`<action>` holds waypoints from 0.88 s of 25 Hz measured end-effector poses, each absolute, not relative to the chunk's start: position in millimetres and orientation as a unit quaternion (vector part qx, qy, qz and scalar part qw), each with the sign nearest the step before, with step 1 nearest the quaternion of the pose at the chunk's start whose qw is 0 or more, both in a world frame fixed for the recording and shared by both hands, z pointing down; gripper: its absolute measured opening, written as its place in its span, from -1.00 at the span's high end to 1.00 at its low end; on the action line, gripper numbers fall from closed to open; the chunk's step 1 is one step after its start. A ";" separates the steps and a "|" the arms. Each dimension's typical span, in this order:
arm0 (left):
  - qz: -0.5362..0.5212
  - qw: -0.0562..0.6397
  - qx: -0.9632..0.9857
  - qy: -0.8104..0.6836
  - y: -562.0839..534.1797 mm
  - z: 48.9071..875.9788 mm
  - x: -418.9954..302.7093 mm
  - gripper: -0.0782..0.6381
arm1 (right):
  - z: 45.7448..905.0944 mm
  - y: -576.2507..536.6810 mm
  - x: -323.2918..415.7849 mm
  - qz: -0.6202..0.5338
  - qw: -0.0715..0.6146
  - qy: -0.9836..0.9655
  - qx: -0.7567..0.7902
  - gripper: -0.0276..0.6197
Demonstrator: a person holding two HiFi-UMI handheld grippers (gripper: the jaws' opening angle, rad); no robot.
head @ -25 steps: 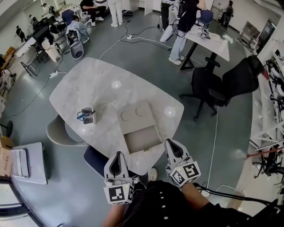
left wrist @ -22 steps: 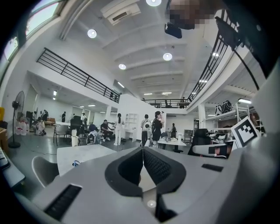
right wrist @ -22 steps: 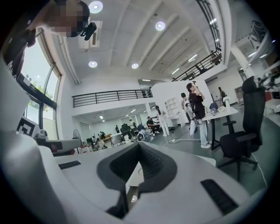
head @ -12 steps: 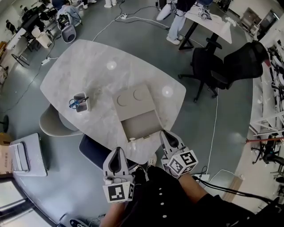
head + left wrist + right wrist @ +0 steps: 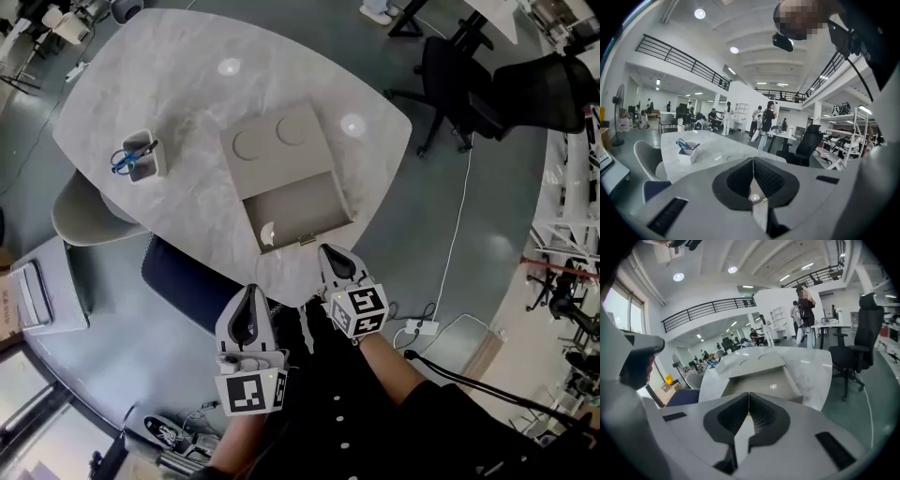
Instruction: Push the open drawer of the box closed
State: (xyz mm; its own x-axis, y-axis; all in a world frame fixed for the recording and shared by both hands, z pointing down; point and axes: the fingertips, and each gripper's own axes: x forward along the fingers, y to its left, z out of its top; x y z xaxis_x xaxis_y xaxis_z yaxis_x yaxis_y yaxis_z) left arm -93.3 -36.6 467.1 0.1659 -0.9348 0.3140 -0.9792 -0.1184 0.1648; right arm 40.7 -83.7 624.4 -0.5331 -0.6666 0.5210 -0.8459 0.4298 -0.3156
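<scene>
A beige box (image 5: 277, 145) lies on the marble table (image 5: 187, 84), its drawer (image 5: 298, 208) pulled out toward me and empty. The drawer's front carries a small metal handle (image 5: 307, 241). My right gripper (image 5: 330, 251) is shut, its tips just short of the drawer front, slightly right of the handle. In the right gripper view the open drawer (image 5: 761, 380) lies straight ahead of the shut right gripper (image 5: 749, 393). My left gripper (image 5: 251, 292) is shut and hangs off the table's near edge, left of the drawer. The left gripper (image 5: 753, 159) holds nothing.
A white cup with blue scissors (image 5: 136, 157) stands at the table's left. A beige chair (image 5: 80, 220) and a dark blue chair (image 5: 183, 281) sit at the near left edge. Black office chairs (image 5: 487, 84) stand at the right, and a cable (image 5: 459, 244) runs over the floor.
Both grippers have moved forward toward the table. The right gripper's tips now sit close to the drawer front. The drawer stays open.
</scene>
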 end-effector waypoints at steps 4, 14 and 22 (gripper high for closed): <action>0.076 0.188 0.742 -0.639 -29.0 487.3 -87.7 0.73 | 659.8 -73.1 36.8 0.296 0.207 -0.816 0.452 0.91; 0.091 0.213 0.730 -0.643 -24.0 518.4 -86.0 0.73 | 701.1 -71.1 33.1 0.464 0.163 -0.735 0.467 0.83; 0.093 0.215 0.726 -0.646 -32.3 524.2 -90.3 0.73 | 708.2 -77.5 28.8 0.547 0.095 -0.687 0.468 0.75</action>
State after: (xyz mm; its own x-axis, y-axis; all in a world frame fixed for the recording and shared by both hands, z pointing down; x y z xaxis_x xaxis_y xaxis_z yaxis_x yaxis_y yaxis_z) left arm -90.3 -32.3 524.2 0.1480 -0.8984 0.4135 -0.9788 -0.0730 0.1915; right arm 28.8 -77.5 708.2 -0.5434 -0.5399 0.6429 -0.7474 -0.0376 -0.6633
